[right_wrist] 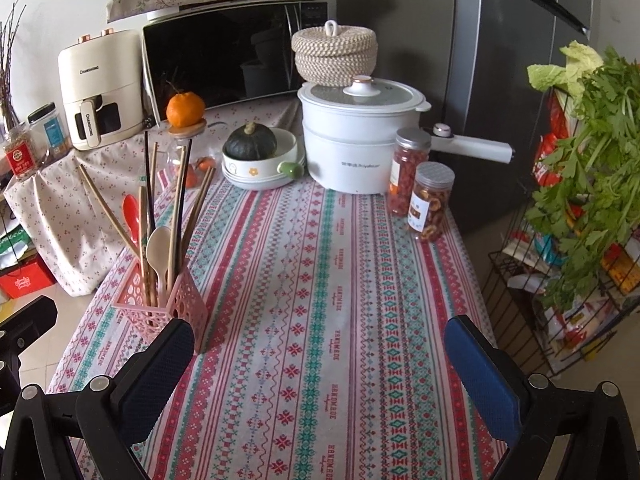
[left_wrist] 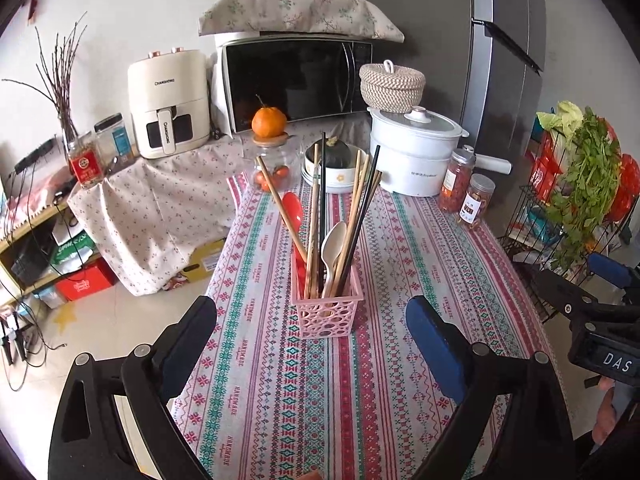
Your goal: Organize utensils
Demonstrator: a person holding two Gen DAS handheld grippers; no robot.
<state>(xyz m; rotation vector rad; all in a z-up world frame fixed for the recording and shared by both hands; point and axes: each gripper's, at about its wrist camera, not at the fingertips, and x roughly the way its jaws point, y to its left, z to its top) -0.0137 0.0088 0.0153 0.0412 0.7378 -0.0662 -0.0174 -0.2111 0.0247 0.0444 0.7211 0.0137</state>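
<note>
1. We hold the left gripper [left_wrist: 312,332] released, its blue pads spread wide with nothing between them but tablecloth; the pink basket [left_wrist: 327,312] stands dead ahead at twelve o'clock, just beyond the fingertips.

2. We hold the right gripper [right_wrist: 320,356] released too, jaws wide and empty. From it the same pink basket [right_wrist: 160,304] lies at about ten o'clock, just beside the left finger, off the line it points along.

3. The utensils are already gathered in that basket: the chopsticks [left_wrist: 316,216] stand on end and fan outward, tips leaning towards eleven and one o'clock, and the cream spoon [left_wrist: 333,244] stands bowl-up among them. Their long axes run near upright, tilted away from us.

4. A red spoon [left_wrist: 292,206] shows behind the basket at about eleven o'clock in the left view. We cannot tell whether it lies on the cloth or stands in the basket.

5. We judge the left hand the nearer and better lined up: the basket sits square between its open fingers' line, whereas the right would have to swing across to its left.

6. If the red spoon lies loose, reaching it means passing the leaning chopsticks, so we would go round the basket's left side rather than over it, lest a finger catch a stick and tip the lot.
</note>
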